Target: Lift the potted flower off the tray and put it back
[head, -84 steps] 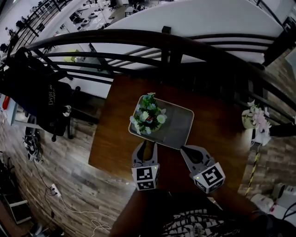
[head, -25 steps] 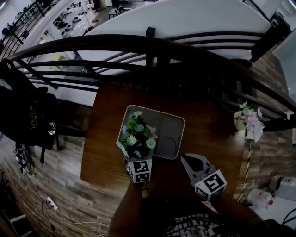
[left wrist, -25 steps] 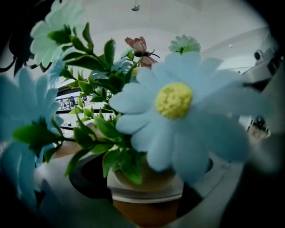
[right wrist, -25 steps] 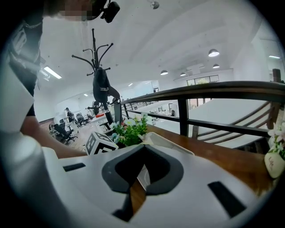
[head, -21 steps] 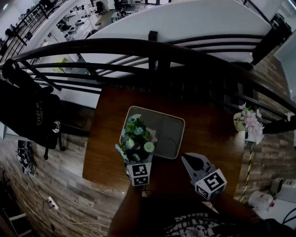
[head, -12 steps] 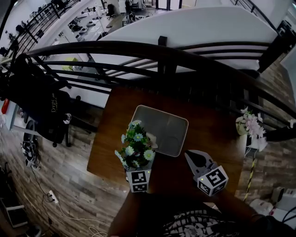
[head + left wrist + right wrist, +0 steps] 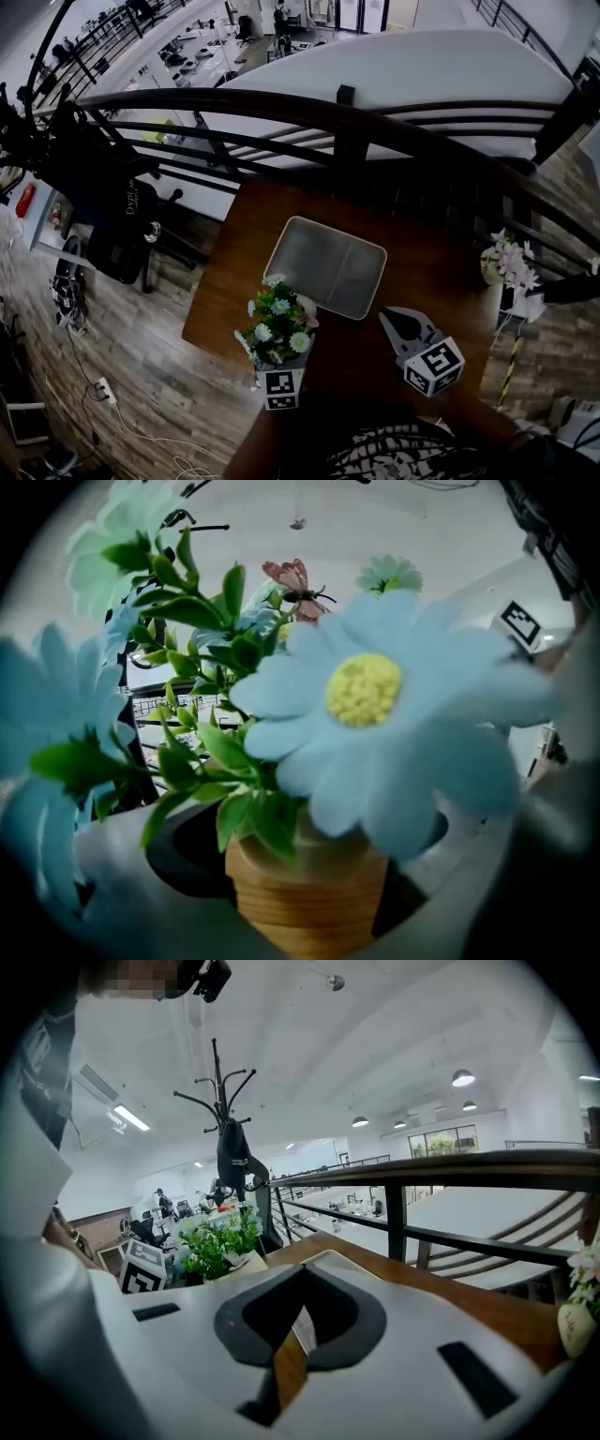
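The potted flower (image 7: 275, 330) is off the tray (image 7: 328, 267), its pot clamped in the left tongs (image 7: 302, 888) over the worktop's (image 7: 436, 272) near-left part. The lift looks done; setting it back remains. The right tongs (image 7: 394, 321) are together, empty. The pot is ribbed turned wood and the petals look like soft fabric. The tray is shallow, grey, round-cornered and bare.

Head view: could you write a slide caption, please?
Left tongs hold the potted flower off the grey tray on the wooden table; right tongs shut.
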Demonstrator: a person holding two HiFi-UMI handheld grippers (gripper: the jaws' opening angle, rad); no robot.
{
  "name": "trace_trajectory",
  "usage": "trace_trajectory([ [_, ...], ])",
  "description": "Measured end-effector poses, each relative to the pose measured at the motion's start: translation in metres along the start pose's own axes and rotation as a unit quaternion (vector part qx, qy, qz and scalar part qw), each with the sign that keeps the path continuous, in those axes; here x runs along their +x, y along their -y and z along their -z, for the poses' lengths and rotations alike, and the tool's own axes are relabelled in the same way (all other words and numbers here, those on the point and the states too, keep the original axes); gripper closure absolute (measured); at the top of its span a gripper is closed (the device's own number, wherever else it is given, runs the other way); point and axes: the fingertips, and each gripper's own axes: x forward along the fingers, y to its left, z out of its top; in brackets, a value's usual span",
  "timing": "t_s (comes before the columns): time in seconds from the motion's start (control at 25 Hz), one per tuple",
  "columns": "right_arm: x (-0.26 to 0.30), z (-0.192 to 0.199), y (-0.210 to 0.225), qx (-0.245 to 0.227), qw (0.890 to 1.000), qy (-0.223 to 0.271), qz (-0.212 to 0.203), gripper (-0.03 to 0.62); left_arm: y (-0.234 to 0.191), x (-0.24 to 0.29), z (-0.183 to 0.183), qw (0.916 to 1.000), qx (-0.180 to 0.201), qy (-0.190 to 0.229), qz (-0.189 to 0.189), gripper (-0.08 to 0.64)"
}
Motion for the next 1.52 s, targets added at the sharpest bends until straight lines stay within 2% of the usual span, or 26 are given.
trace_trajectory([
  [0.28,-0.005,0.015,-0.001,-0.007,1.000,-0.018,-0.005,0.595,0.000,0.005,0.061,0.9997,0.004,-0.022,-0.009,0.086],
  [0.52,-0.009,0.024,-0.008,-0.016,0.999,-0.033,-0.008,0.595,-0.004,0.021,0.091,0.9992,-0.002,-0.035,-0.018,0.086],
  [1.0,-0.002,0.030,-0.013,-0.024,0.999,-0.045,-0.010,0.595,-0.012,0.042,0.114,0.9991,-0.016,-0.031,-0.024,0.086],
  [1.24,0.007,0.026,-0.022,-0.026,0.999,-0.043,-0.018,0.595,-0.017,0.045,0.110,0.9993,-0.007,-0.027,-0.026,0.086],
  [1.52,0.008,0.021,-0.025,-0.022,0.999,-0.036,-0.021,0.595,-0.016,0.046,0.117,0.9991,-0.013,-0.030,-0.026,0.086],
])
